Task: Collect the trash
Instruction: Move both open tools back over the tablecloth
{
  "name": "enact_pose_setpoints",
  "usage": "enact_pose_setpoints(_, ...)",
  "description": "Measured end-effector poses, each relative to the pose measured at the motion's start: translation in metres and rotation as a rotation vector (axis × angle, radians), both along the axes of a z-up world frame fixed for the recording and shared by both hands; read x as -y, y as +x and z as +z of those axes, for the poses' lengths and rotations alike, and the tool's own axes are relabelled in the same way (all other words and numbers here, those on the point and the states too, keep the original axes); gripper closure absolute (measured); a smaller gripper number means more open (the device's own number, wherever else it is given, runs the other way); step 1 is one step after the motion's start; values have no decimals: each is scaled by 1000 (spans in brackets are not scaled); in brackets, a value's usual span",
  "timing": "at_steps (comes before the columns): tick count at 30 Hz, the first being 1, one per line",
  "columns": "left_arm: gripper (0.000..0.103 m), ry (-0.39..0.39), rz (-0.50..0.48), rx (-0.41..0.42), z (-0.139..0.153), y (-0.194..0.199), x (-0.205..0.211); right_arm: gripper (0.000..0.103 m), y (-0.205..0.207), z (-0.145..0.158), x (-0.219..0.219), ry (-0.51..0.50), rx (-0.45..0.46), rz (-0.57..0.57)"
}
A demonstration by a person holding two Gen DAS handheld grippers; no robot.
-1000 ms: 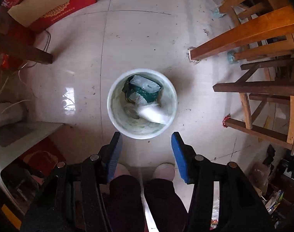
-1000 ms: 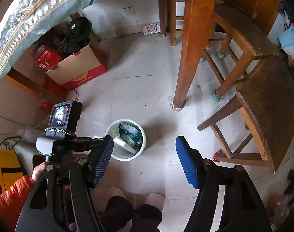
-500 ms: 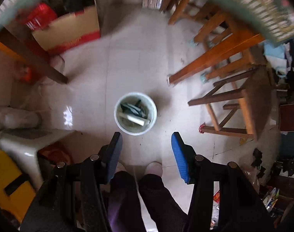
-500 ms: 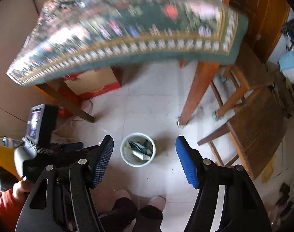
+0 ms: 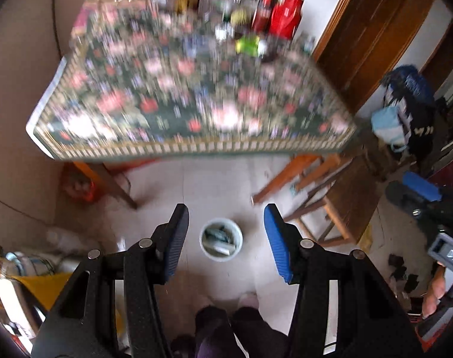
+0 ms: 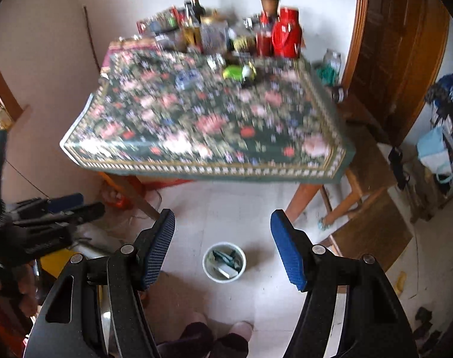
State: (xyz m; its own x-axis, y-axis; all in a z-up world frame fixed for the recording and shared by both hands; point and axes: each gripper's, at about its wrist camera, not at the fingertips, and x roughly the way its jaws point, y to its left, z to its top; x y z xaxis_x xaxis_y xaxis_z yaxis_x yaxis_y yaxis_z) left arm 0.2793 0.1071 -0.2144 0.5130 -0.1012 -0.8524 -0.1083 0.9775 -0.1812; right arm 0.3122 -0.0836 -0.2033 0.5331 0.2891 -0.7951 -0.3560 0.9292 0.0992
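Both grippers are held high above the floor, angled down. The left gripper [image 5: 225,235] is released, nothing lying between its blue pads, and the right gripper [image 6: 223,246] is likewise spread wide and empty.

The trash bucket [image 5: 221,243] is seen far below and just ahead of both grippers, framed between the fingers in each view, with wrappers and a pale packet already lying inside it. The step in hand is judged to be a return to the surface [image 5: 193,95] for the next piece of litter. A crumpled green wrapper [image 6: 236,72] is made out towards the far side of the cloth, well ahead of the grippers; it looks a likely candidate, though blur leaves that uncertain.

For a clean pick, the gripper is best brought in low across the bare cloth, the jaws kept wide until the wrapper sits between the pads.

Bottles and a red jug [image 6: 284,34] are crowded just behind the wrapper and could be knocked by an overreach. A wooden stool [image 6: 372,217] stands to the right of the bucket, and the person's feet [image 6: 217,332] are directly below the grippers.
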Motion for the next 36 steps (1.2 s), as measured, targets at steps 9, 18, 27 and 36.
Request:
enact_pose_setpoints(9, 51, 4, 17, 228, 104, -39, -22, 40, -25, 70, -21, 24, 146, -7)
enact_pose_setpoints(18, 30, 63, 36, 328, 141, -42, -36, 11, -28, 114, -30, 38, 302, -38)
enact_pose_setpoints(27, 18, 61, 57, 332, 140, 14, -34, 11, 26, 114, -25, 31, 306, -53)
enact_pose_setpoints(36, 18, 77, 83, 324, 146, 115, -12, 11, 105, 125, -3, 47, 292, -32)
